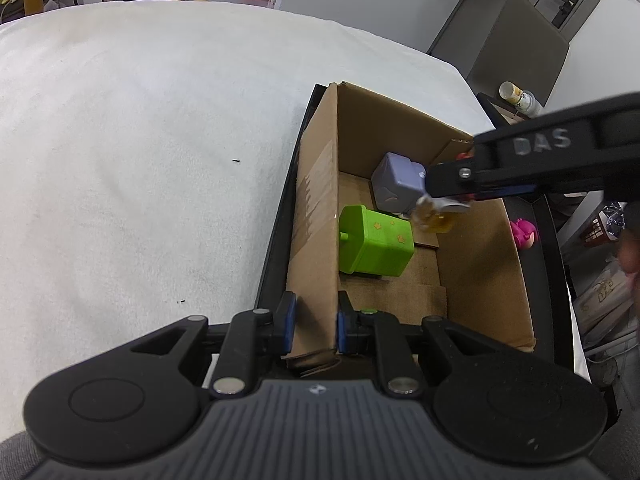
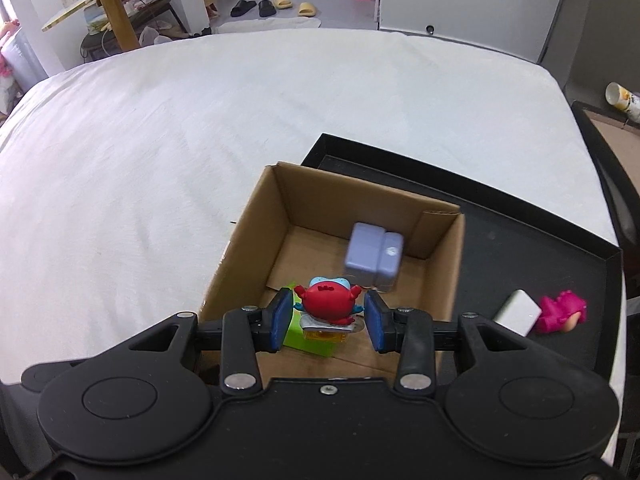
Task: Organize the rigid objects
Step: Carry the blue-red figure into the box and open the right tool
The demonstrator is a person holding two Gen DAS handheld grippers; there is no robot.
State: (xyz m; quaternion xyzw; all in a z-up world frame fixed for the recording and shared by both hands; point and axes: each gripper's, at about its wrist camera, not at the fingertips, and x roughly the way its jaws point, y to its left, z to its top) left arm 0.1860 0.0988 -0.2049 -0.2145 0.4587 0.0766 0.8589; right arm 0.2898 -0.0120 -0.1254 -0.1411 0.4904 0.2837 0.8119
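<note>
one white bedsheet [image 2: 200, 140], slippers [image 2: 276, 6] beyond

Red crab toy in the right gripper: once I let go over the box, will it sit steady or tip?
The red crab toy looks like hard, glossy plastic, so probably stiff and a bit slippery. Its round body tops a small yellow base, so it may tip. The green block lies close below; landing on it could topple it.

An open brown cardboard box [image 2: 440, 264] sits in a shallow black rectangular tray [image 2: 500, 216] on a white-covered table [image 2: 160, 140]. Inside lie a lavender plastic block [image 2: 372, 254] and, nearer, a green plastic block [image 1: 374, 246]. Right of the box, on the tray, lie a small white block [image 2: 518, 312] and a pink plastic figure [image 2: 560, 310].
</note>
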